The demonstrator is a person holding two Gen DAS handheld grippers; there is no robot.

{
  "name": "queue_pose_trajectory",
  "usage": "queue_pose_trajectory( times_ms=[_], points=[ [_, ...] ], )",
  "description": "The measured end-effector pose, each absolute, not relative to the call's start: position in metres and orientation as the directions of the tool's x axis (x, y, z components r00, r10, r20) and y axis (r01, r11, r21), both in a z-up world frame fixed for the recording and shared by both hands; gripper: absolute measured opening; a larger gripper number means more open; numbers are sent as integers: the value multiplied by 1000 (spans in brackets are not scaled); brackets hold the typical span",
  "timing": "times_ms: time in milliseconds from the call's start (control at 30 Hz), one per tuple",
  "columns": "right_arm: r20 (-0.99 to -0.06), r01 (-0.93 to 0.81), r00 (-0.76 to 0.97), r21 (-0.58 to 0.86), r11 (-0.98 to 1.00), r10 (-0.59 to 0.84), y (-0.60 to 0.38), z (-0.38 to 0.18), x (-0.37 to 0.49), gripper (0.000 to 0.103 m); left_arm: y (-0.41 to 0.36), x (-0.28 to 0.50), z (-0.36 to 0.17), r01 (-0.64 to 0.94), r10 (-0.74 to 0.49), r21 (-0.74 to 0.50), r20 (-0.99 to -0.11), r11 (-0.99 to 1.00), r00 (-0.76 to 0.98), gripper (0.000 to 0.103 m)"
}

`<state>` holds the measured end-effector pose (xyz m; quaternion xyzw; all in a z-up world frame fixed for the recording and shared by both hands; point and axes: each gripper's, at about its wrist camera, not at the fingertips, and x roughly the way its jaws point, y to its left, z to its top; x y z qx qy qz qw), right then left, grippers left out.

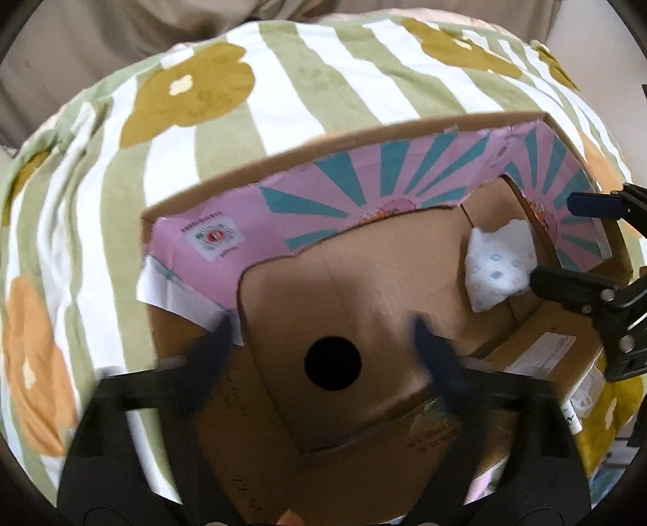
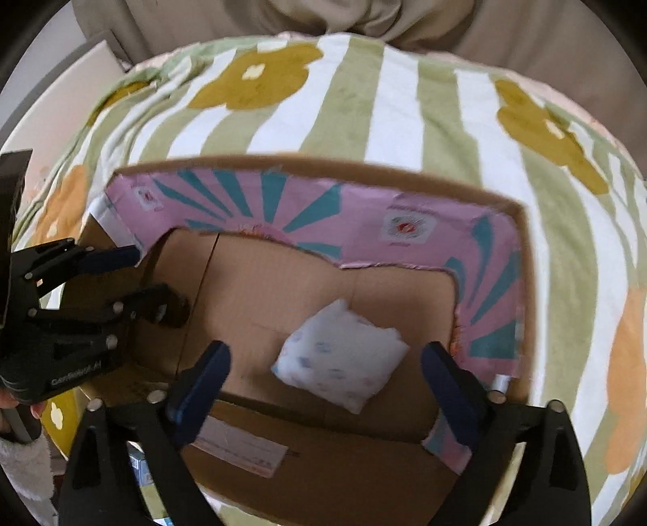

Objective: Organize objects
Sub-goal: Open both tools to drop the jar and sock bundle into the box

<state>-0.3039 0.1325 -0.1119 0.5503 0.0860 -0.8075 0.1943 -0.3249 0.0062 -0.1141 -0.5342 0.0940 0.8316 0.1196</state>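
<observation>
A cardboard box (image 1: 364,133) with a pink and teal lining stands open on a striped floral blanket; it also shows in the right wrist view (image 2: 323,172). A white folded diaper (image 2: 341,362) lies on the box floor, at the right in the left wrist view (image 1: 499,267). My left gripper (image 1: 319,336) is open and empty over a cardboard flap with a round hole (image 1: 332,363). My right gripper (image 2: 325,376) is open, its fingers on either side of the diaper and above it. It also shows in the left wrist view (image 1: 554,238).
The green and white striped blanket (image 1: 283,93) with yellow and orange flowers covers a bed around the box. Beige bedding (image 2: 404,20) lies beyond it. A cardboard divider (image 1: 533,226) stands beside the diaper. The left gripper (image 2: 149,279) reaches in from the left.
</observation>
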Motion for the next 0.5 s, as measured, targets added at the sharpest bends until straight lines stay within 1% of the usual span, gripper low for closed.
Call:
queue_pose_trajectory(
  times_ms=[67,233,400,500],
  points=[
    [-911,399,-342,82,-913,-231,138,-106,-303,99,5,-323,-109,-303,134,-4,-902,-953,-409,103],
    [-903,382,-356,94,-919,-241,142,-99,-301,99,5,-321,-105,-298,130,0,-901,-954,-415,103],
    [-896,372,-371,97,-923,-244,144,-94,-301,99,2,-318,-99,-288,156,-32,-895,-957,-418,103],
    [-892,366,-380,96,-925,-243,144,-90,-297,99,4,-314,-92,-290,159,-29,-886,-957,-435,103]
  ],
)
